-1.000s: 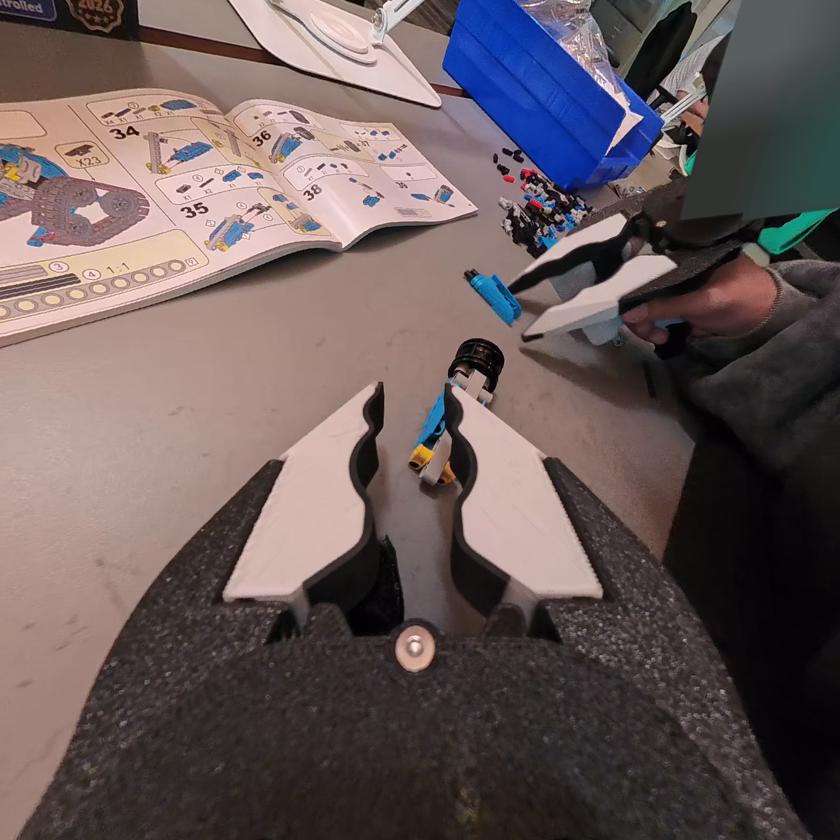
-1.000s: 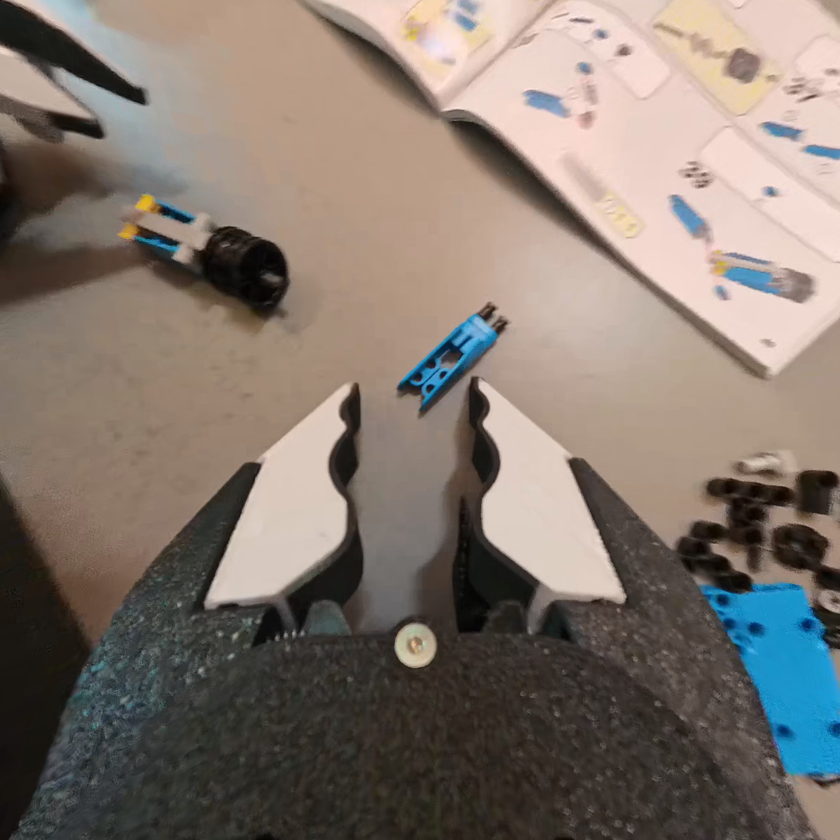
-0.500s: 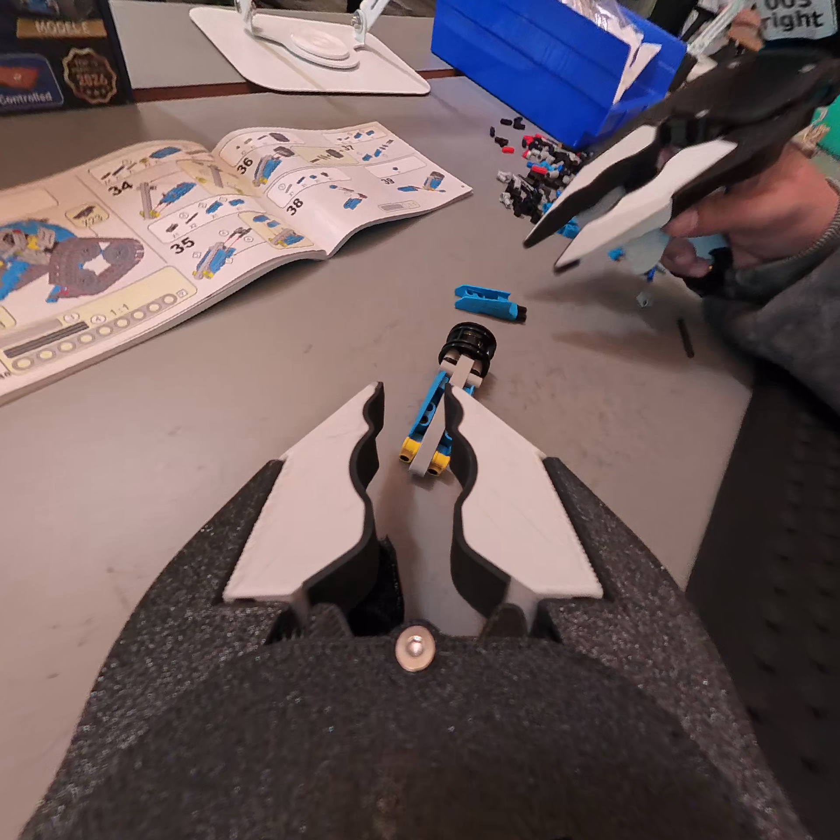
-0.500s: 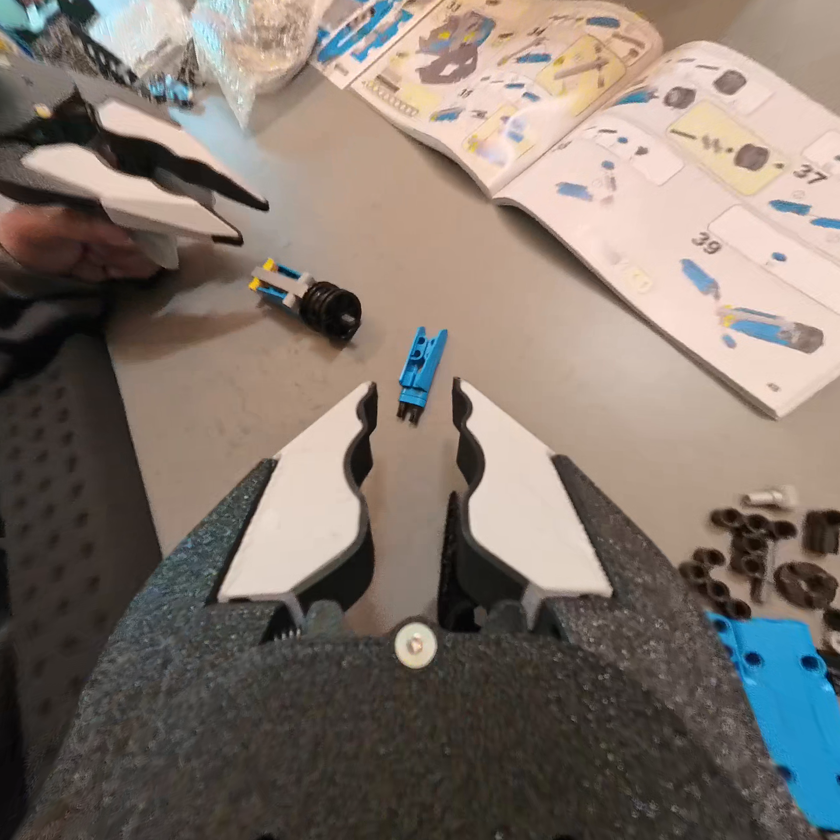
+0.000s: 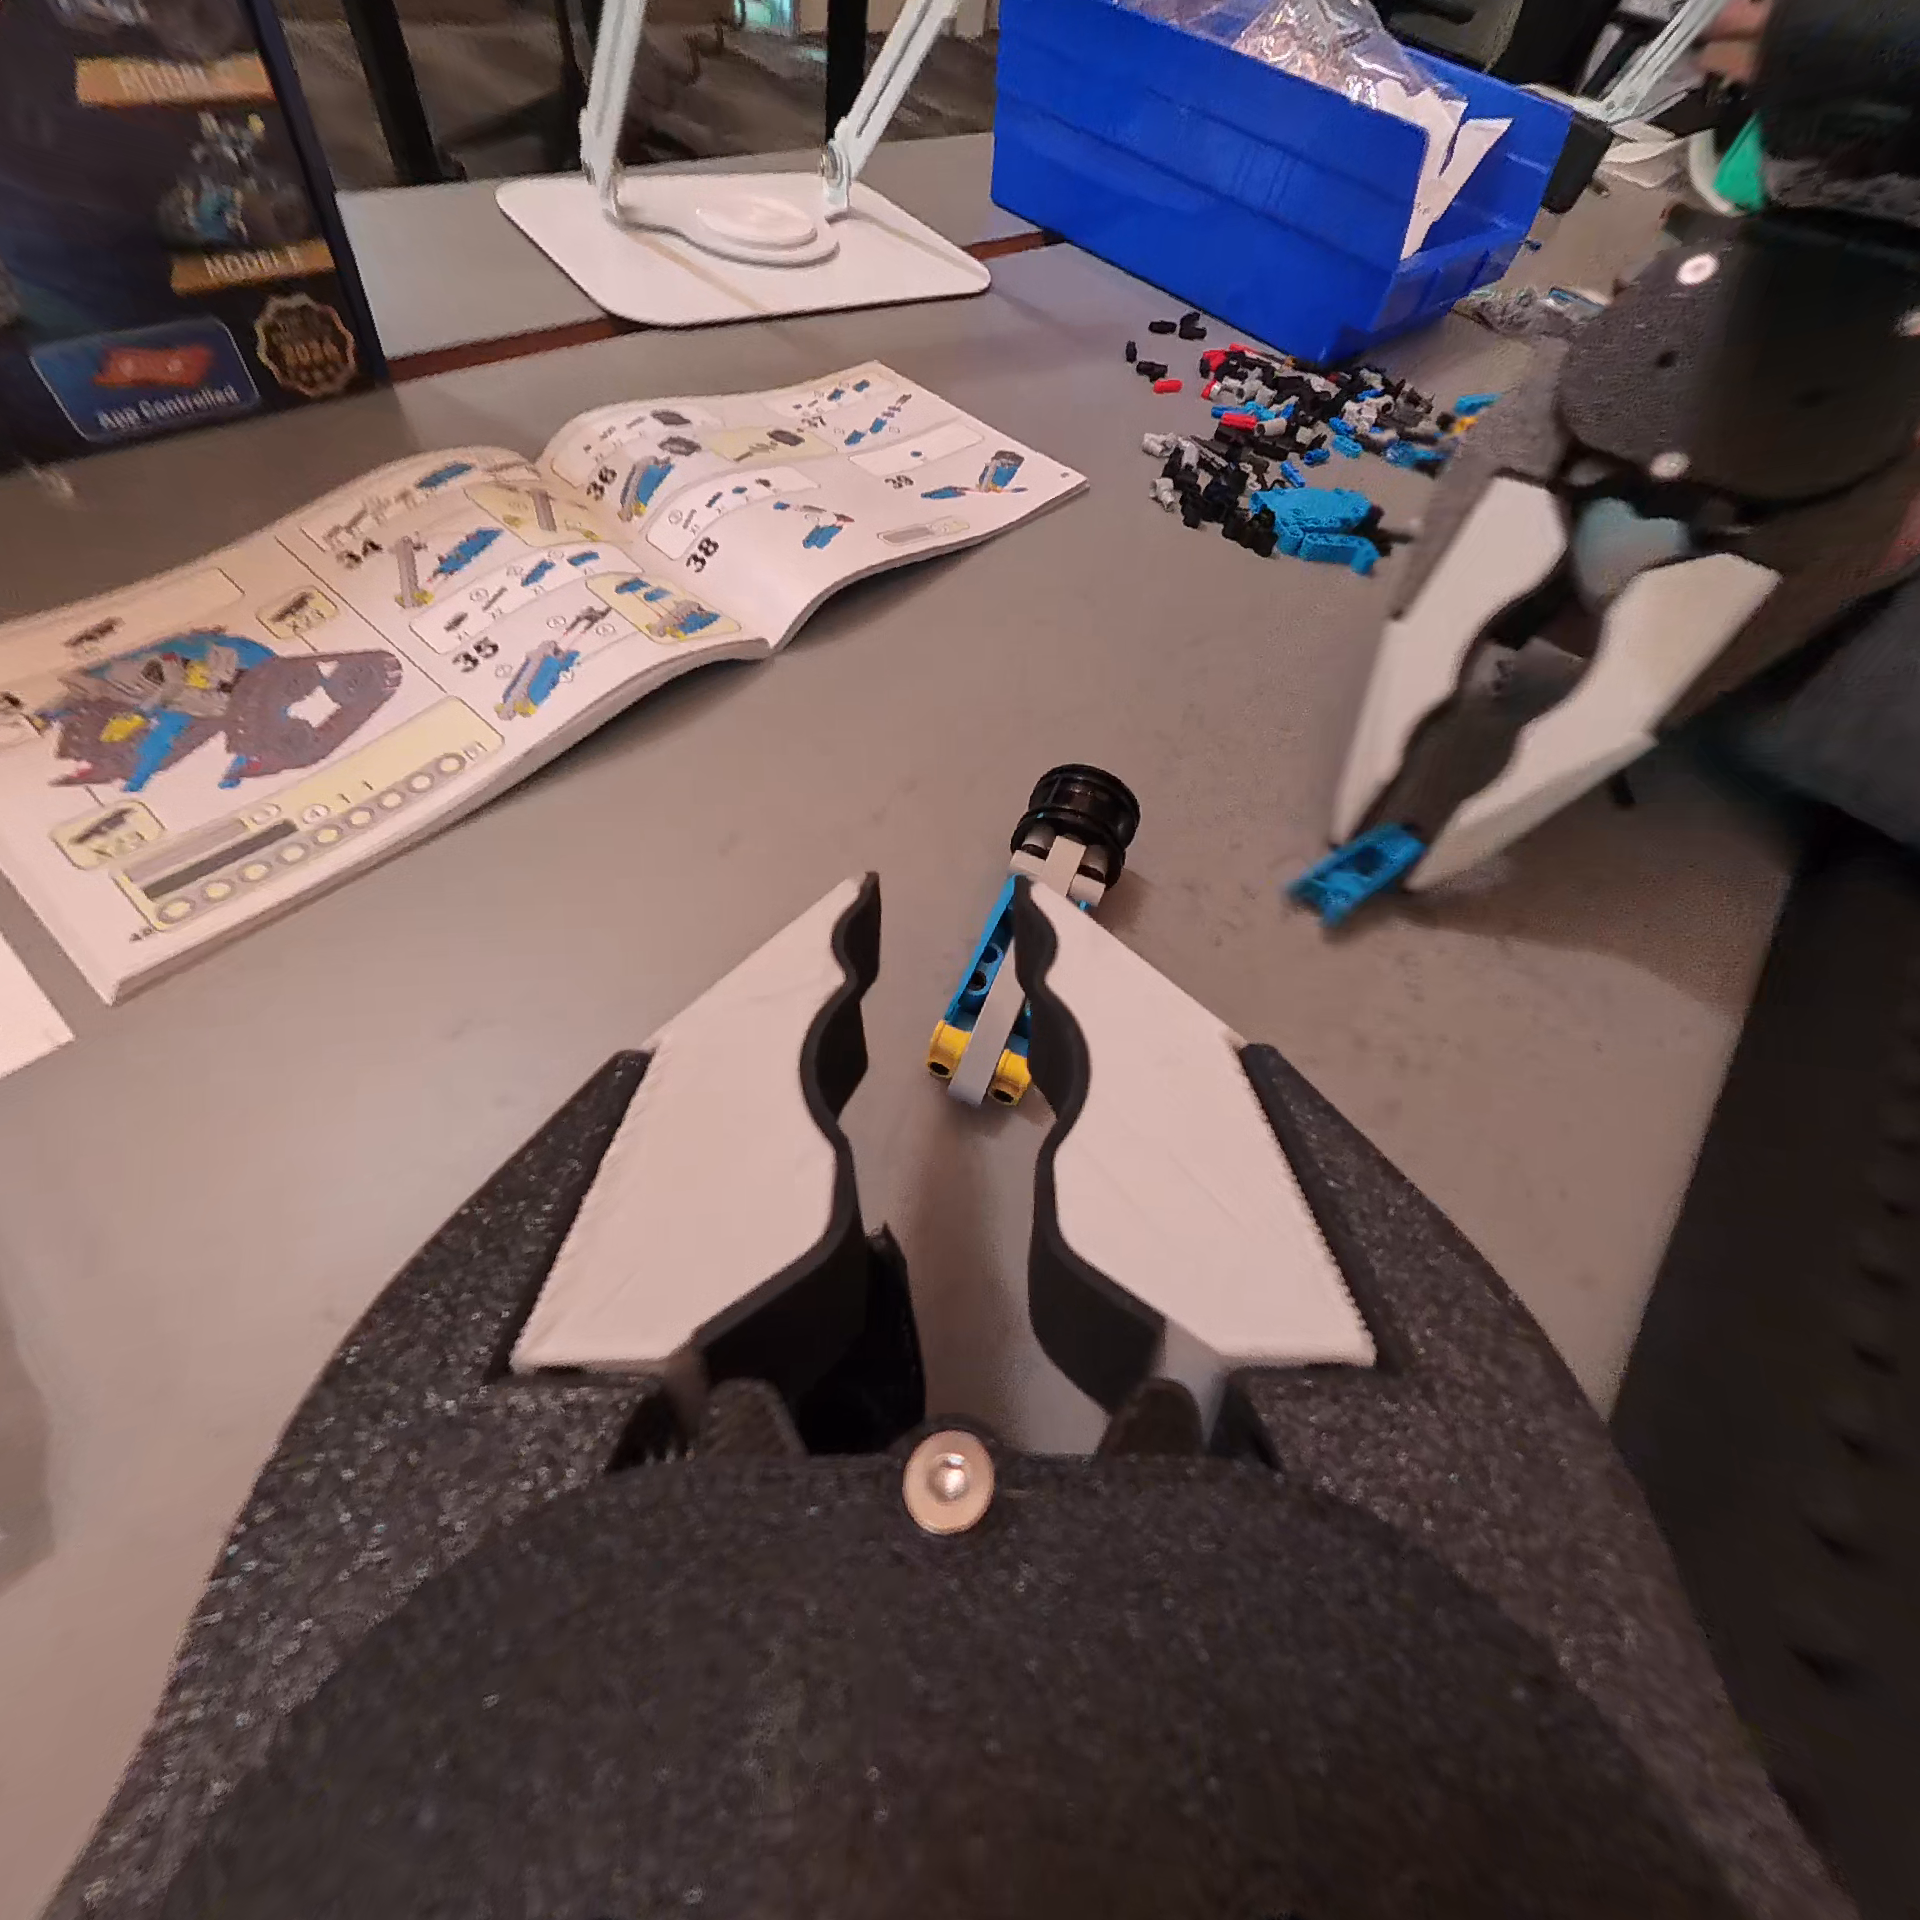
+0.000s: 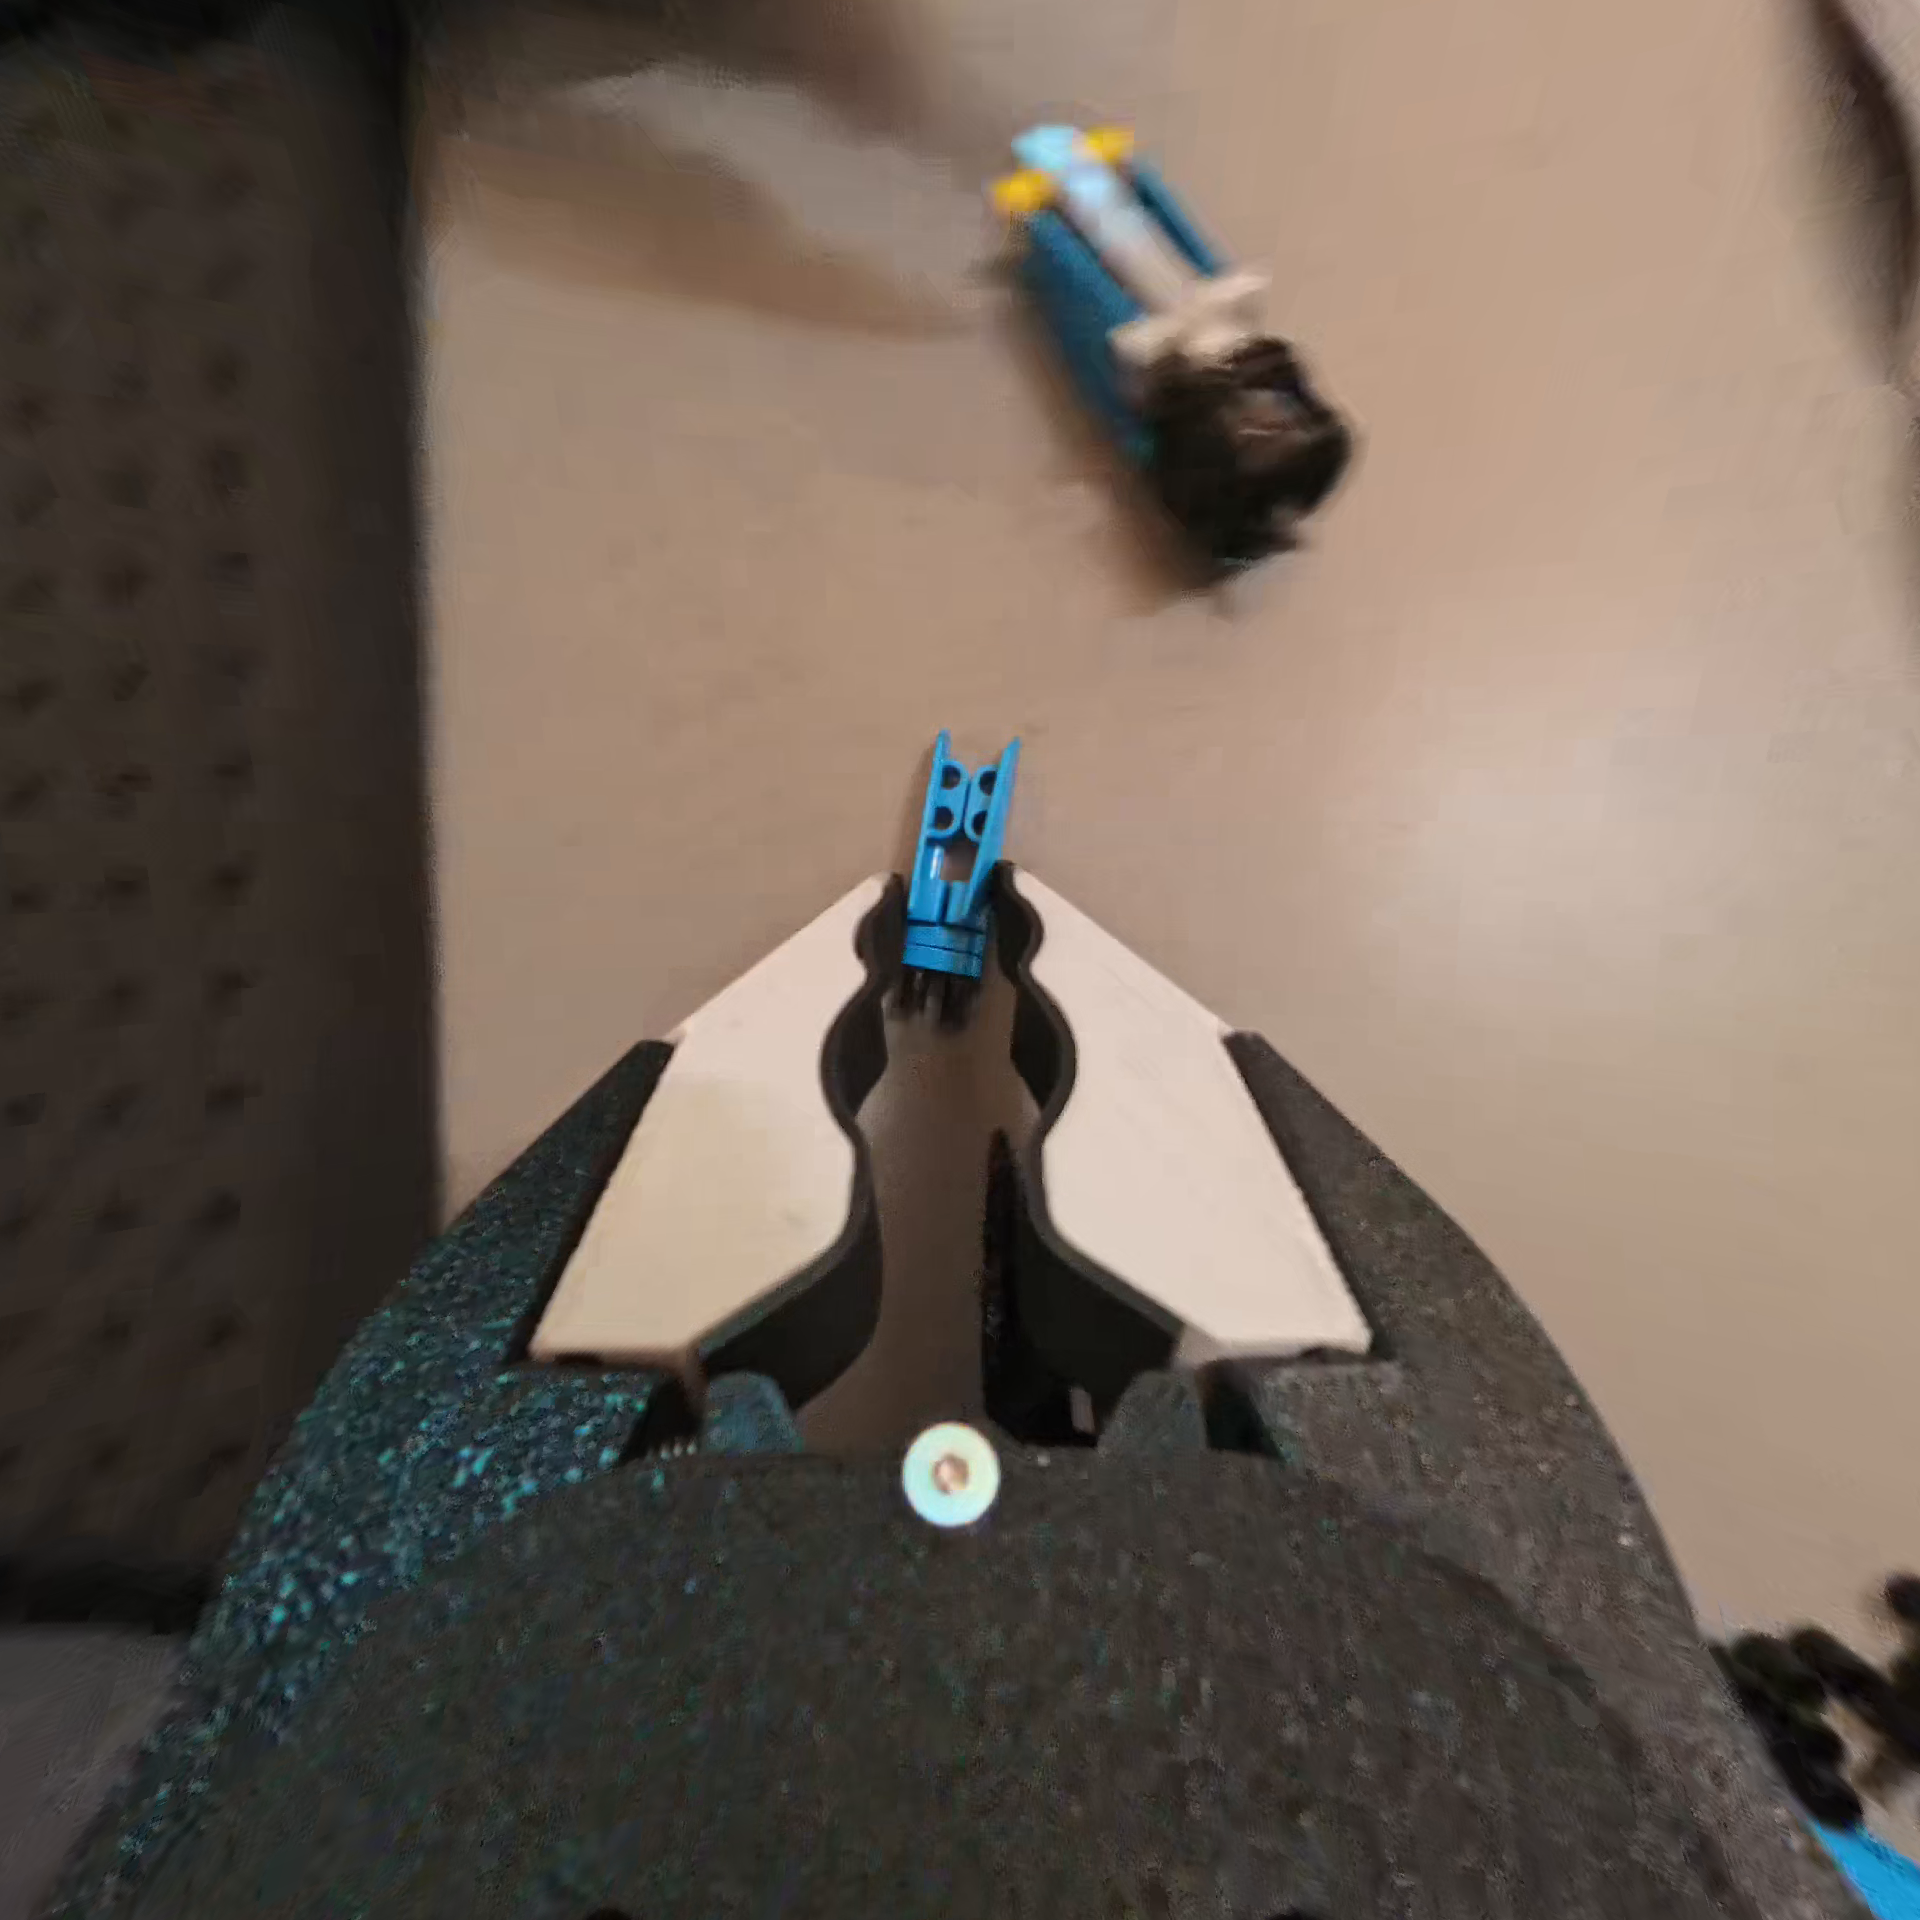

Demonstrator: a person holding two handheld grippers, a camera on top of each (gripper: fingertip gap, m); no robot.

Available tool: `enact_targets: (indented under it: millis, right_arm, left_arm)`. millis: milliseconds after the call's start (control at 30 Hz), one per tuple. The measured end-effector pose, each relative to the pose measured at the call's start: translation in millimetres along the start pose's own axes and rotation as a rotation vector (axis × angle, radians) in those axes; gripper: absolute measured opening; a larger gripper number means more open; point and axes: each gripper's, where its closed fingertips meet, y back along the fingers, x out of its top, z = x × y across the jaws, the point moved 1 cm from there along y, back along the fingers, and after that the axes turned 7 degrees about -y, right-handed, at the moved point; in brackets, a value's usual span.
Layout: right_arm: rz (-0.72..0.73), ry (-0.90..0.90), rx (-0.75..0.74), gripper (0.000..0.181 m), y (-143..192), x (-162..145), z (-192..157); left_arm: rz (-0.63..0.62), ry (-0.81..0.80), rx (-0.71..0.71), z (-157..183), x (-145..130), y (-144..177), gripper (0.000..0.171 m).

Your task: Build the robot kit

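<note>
My right gripper (image 6: 943, 896) is shut on a small blue brick piece (image 6: 956, 844) with black pins at its rear end, which sticks out past the fingertips. In the left wrist view the right gripper (image 5: 1387, 854) points down at the table with the blue piece (image 5: 1351, 869) at its tips. A small assembly (image 5: 1023, 951) of blue beams, a grey beam, yellow pins and a black wheel lies on the grey table (image 5: 520, 1091). My left gripper (image 5: 943, 902) is open, just above the assembly's near end. The assembly also shows blurred in the right wrist view (image 6: 1164, 343).
An open instruction booklet (image 5: 468, 613) lies at the left. A heap of small loose parts (image 5: 1288, 447) lies before a blue bin (image 5: 1247, 177) at the back right. A white stand base (image 5: 748, 244) and a dark box (image 5: 166, 218) are at the back. A dark mat (image 6: 197, 727) borders the table. Across from one pair of fingers to the other is roughly 15 centimetres.
My right gripper has come down over the blue piece and shut on it. The left gripper has stayed open over the assembly, and its view has tilted up a little.
</note>
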Motion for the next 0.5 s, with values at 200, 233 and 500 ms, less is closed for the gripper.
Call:
enact_targets:
  millis: [200,233,500]
  right_arm:
    - [0.029,0.087,0.038,0.018,-8.6,3.1,-14.0]
    - [0.064,0.087,-0.001,0.022,-5.6,8.4,-9.3]
    - [0.528,-0.15,-0.439,0.049,90.6,43.0,23.4]
  left_arm:
    - [0.051,-0.101,0.069,-1.7,9.2,2.4,0.026]
    - [0.076,-0.122,0.103,-5.2,13.3,4.6,0.029]
    - [0.173,-0.27,0.3,-16.5,27.9,15.0,0.043]
